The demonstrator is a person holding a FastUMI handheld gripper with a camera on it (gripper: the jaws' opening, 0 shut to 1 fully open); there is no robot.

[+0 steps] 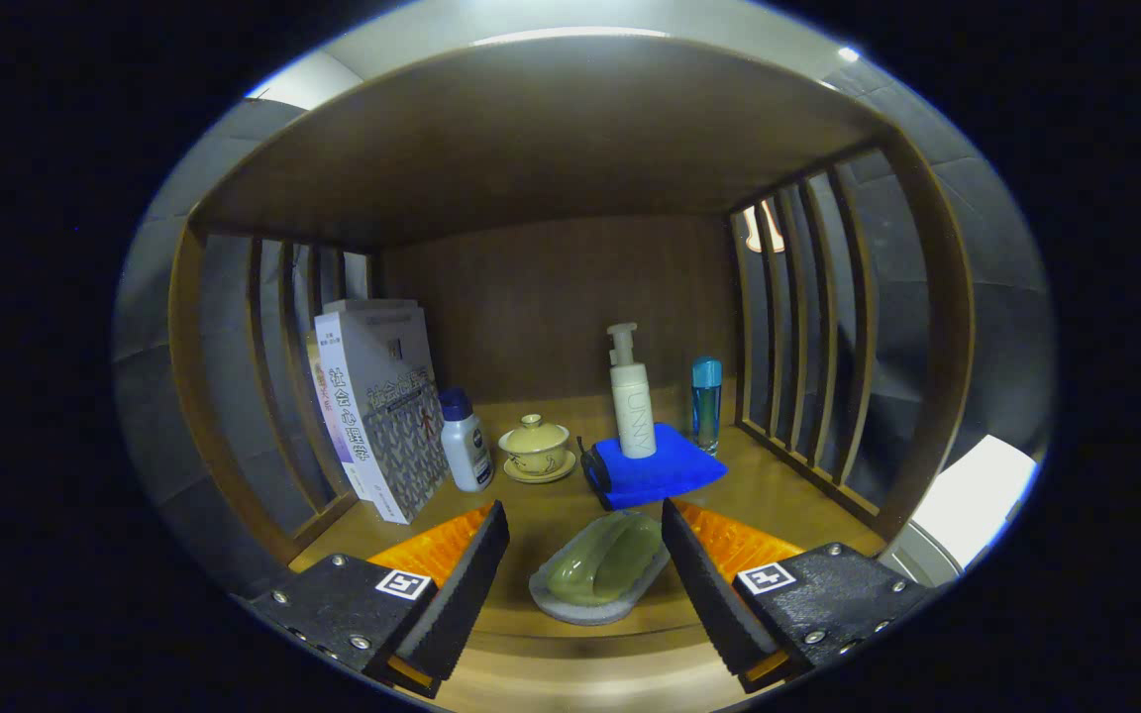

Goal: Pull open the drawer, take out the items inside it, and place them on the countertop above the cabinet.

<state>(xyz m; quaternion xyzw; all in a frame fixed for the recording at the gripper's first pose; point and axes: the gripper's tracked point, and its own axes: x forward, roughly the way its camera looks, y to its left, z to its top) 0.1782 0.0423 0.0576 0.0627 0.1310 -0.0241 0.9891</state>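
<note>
The gripper [585, 550] stands open, a pale green soap in its grey dish [600, 571] lying between the fingers near the counter's [531, 634] front edge. Further back, left to right: upright books [377, 406], white bottle [465, 441], lidded yellow cup [536, 448], pump bottle [632, 396] on blue cloth [665, 470], blue vial [706, 401]. Slatted wooden sides and a back panel enclose the counter. A dark object [594, 467] beside the cloth is indistinct.

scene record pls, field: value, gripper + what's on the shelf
gripper: gripper open, fingers apart, touching nothing
between fingers: soap dish holding a green soap bar, lying on the wooden countertop
beyond fingers, centre: blue folded cloth with pump bottle upright on it
right of cloth: blue bottle, upright
left of cloth: lidded cup on saucer, white bottle with blue cap
far left: books, standing
</note>
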